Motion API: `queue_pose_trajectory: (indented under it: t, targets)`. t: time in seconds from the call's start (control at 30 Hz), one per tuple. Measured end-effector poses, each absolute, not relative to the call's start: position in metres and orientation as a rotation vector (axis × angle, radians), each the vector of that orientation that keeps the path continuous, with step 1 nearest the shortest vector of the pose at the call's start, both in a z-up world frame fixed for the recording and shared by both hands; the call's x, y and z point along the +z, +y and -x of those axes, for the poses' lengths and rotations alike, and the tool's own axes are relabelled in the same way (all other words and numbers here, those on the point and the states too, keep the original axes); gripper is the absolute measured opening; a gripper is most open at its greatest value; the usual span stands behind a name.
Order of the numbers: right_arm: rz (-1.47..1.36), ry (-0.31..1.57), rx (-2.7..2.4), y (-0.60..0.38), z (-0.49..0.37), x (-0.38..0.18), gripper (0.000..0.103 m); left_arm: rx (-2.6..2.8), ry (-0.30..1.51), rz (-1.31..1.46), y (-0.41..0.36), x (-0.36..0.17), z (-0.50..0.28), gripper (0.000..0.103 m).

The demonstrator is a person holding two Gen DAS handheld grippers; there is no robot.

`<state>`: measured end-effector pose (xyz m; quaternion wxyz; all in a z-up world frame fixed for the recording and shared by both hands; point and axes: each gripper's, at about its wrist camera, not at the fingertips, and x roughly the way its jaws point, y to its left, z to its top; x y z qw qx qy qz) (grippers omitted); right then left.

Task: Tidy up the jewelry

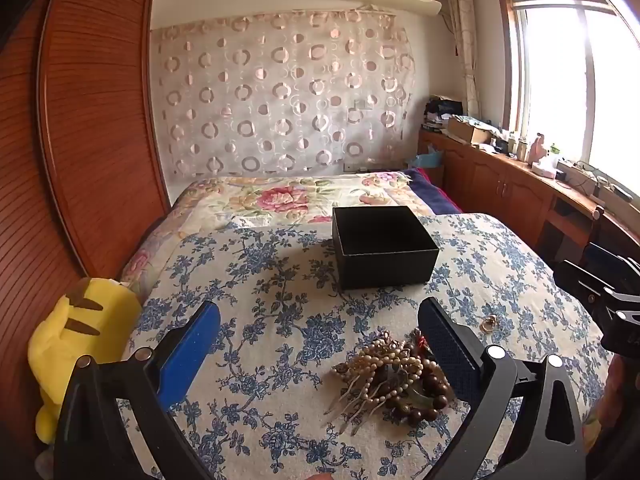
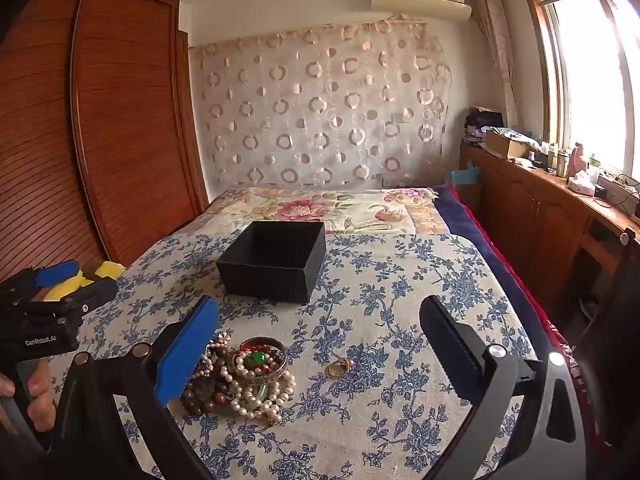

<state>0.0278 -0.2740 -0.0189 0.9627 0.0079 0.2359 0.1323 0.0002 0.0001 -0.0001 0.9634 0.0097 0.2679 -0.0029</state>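
Now your left gripper (image 1: 320,336) and right gripper (image 2: 320,332) both stand wide, holding nothing; the tangled heap of pearl and wooden bead jewelry (image 2: 240,376) lies on the blue-flowered cloth (image 2: 400,280), the open black square box (image 2: 276,260) behind it, a small gold ring (image 2: 340,367) beside.

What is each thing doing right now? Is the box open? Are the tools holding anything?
Black box: open, no lid, upright.
Jewelry pile: tangled heap on the cloth, outside the box.
Ring: lying alone beside the pile.
Left tool: open, holding nothing.
Right tool: open, holding nothing.
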Motion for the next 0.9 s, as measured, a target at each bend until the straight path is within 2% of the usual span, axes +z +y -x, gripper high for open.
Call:
queue_pose_trajectory:
  t: [0.9]
  targets:
    - [-0.022,0.472,0.269,-0.275,-0.0267,-0.0161,0.101,-0.01,0.532,-0.02,-0.0029,-0.0009,0.0,0.096]
